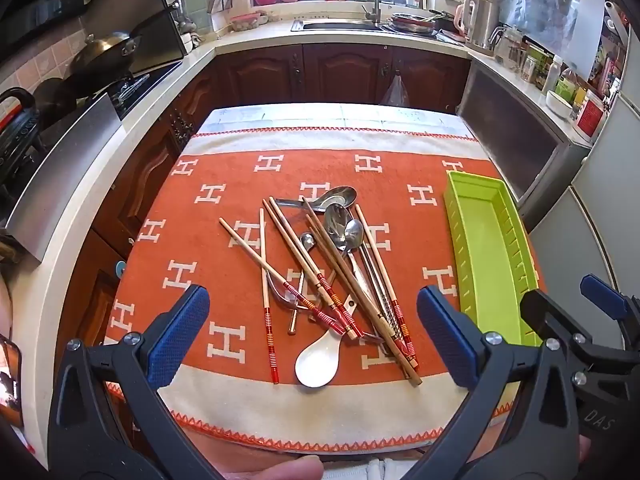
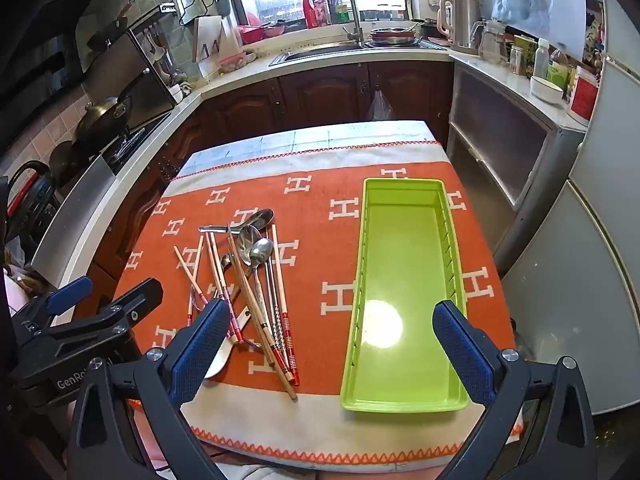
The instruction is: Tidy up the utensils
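Observation:
A loose pile of wooden chopsticks (image 1: pixel 296 256) with red-banded ends, several metal spoons (image 1: pixel 338 220) and a white ceramic spoon (image 1: pixel 318 360) lies on the orange blanket (image 1: pixel 224 184). To its right sits an empty lime-green tray (image 1: pixel 486 256). My left gripper (image 1: pixel 312 336) hangs open above the near end of the pile, nothing between its blue pads (image 1: pixel 178 336). In the right wrist view the pile (image 2: pixel 248 280) is at the left and my right gripper (image 2: pixel 330 352) stands open over the near end of the green tray (image 2: pixel 404 280), holding nothing.
The blanket covers a small table (image 2: pixel 304 136) in a narrow kitchen. Dark wood cabinets (image 1: pixel 340 72) and a sink counter (image 1: pixel 340 24) lie beyond. A stove with a wok (image 1: pixel 104 52) is at the left, a fridge (image 2: pixel 600 240) at the right. A hand (image 1: pixel 280 468) shows at the bottom edge.

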The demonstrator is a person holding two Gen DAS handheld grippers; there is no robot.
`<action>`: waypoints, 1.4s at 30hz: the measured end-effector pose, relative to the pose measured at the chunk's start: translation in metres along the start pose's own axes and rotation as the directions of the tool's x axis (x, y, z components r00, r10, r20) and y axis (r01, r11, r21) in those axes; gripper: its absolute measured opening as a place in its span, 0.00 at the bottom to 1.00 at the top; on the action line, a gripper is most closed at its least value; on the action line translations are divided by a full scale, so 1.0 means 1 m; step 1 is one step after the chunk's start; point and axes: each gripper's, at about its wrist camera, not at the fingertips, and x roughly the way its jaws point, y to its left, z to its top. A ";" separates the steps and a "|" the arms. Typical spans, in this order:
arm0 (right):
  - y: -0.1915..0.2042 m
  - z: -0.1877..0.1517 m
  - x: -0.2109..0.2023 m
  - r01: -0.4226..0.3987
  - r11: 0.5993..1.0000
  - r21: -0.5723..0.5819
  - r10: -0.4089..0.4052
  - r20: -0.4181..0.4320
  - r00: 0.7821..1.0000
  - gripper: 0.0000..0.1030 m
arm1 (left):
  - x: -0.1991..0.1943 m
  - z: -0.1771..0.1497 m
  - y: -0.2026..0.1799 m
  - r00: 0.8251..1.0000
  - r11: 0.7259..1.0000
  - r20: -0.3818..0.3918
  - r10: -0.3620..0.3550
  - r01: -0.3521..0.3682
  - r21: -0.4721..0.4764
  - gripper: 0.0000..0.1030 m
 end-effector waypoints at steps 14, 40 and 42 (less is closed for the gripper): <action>0.006 -0.002 0.009 -0.004 1.000 -0.009 0.004 -0.011 1.000 1.00 | 0.006 -0.001 0.001 1.000 1.000 -0.013 -0.004 0.004 -0.005 0.98; 0.012 -0.005 0.011 -0.009 1.000 -0.030 0.008 -0.022 1.000 1.00 | 0.008 -0.003 0.007 0.999 1.000 -0.039 -0.015 0.014 -0.025 0.96; 0.013 -0.006 0.011 -0.008 1.000 -0.031 0.007 -0.022 1.000 1.00 | 0.007 -0.003 0.007 0.999 1.000 -0.037 -0.018 0.017 -0.027 0.95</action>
